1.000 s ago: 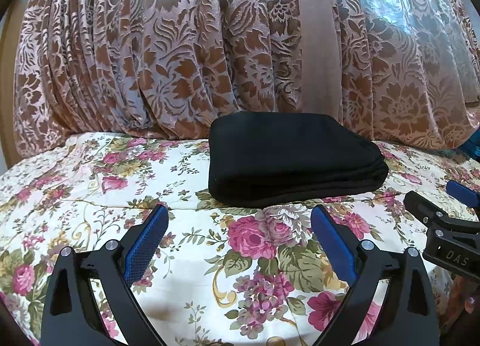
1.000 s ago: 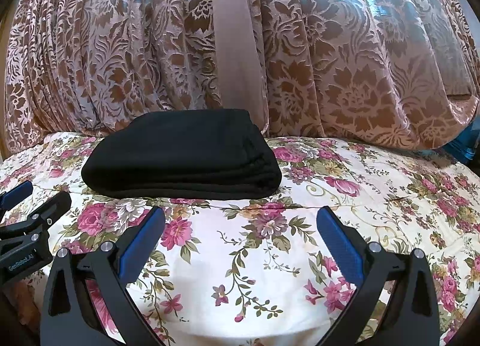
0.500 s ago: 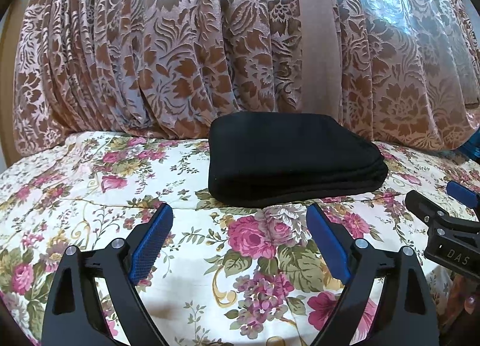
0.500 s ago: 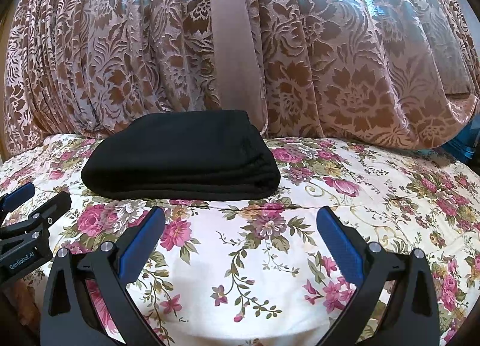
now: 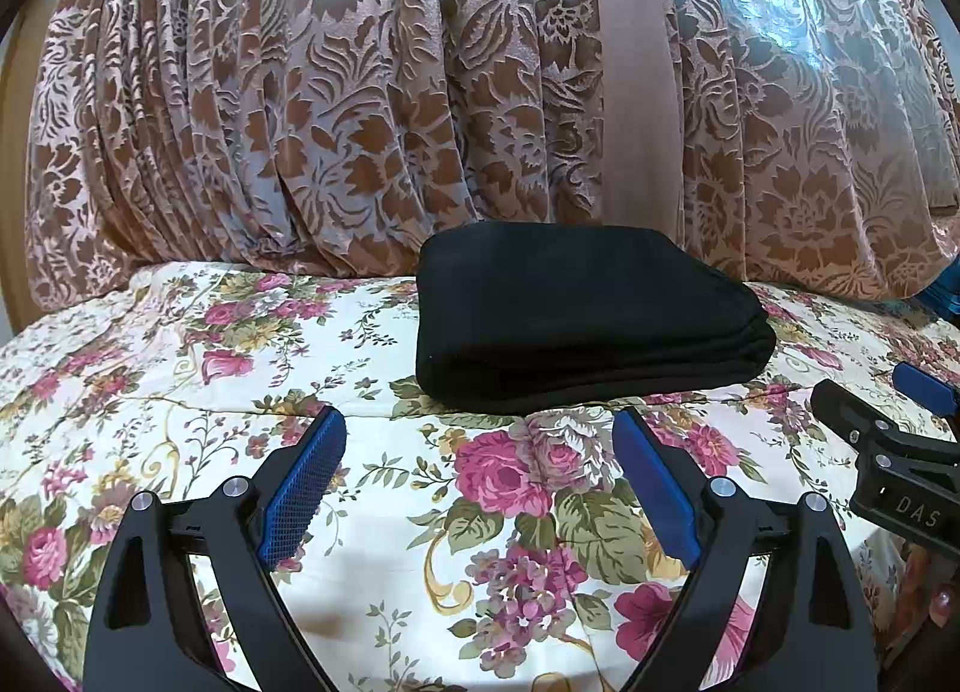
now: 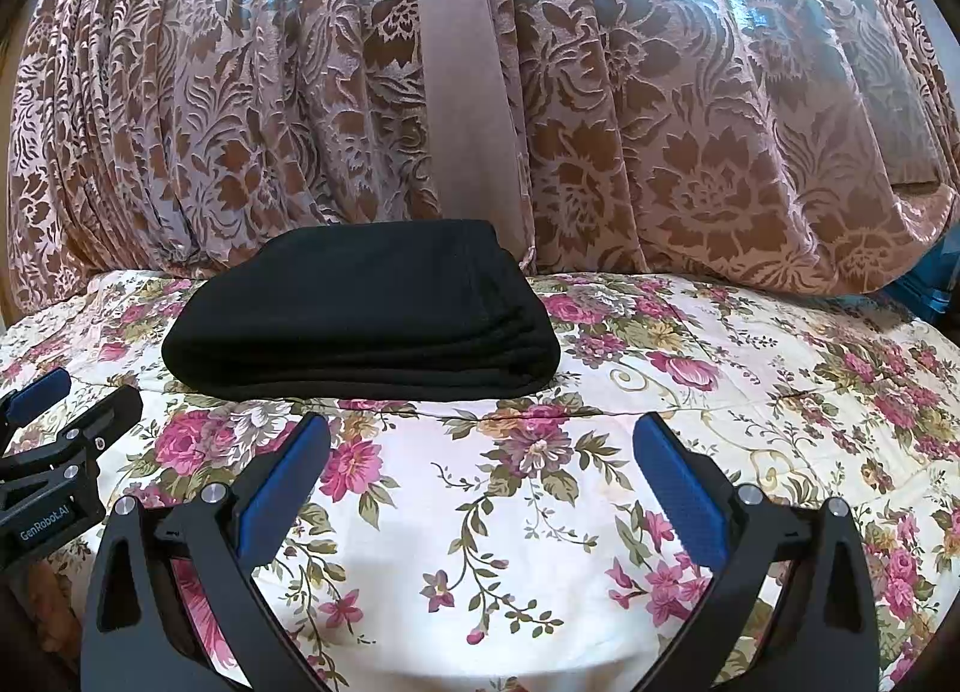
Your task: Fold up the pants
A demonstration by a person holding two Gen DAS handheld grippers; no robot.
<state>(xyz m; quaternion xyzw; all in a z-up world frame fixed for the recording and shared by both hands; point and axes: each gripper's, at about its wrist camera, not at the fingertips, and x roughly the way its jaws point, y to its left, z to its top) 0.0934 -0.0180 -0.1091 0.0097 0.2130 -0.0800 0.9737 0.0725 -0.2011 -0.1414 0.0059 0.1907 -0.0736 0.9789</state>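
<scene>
Both tongs are hanging spread wide with nothing between their blue pads: the left gripper (image 5: 477, 452) is filling the bottom of its frame, and the right gripper (image 6: 480, 458) is doing the same in its own. Each is hovering over the floral bedsheet (image 5: 180, 392), short of the cloth.

The black pants (image 5: 576, 320) are lying at centre frame as a compact, layered rectangle, with the stacked edges facing lower right and the brown patterned curtain (image 5: 360, 122) hanging just behind them.

Judging by that tidy stack, the folding is looking finished or nearly so. If a last touch is being made, it is worth squaring the layered edges by nudging them gently from both sides and pressing lightly on top, rather than pinching and lifting, which risks spilling the layers.
</scene>
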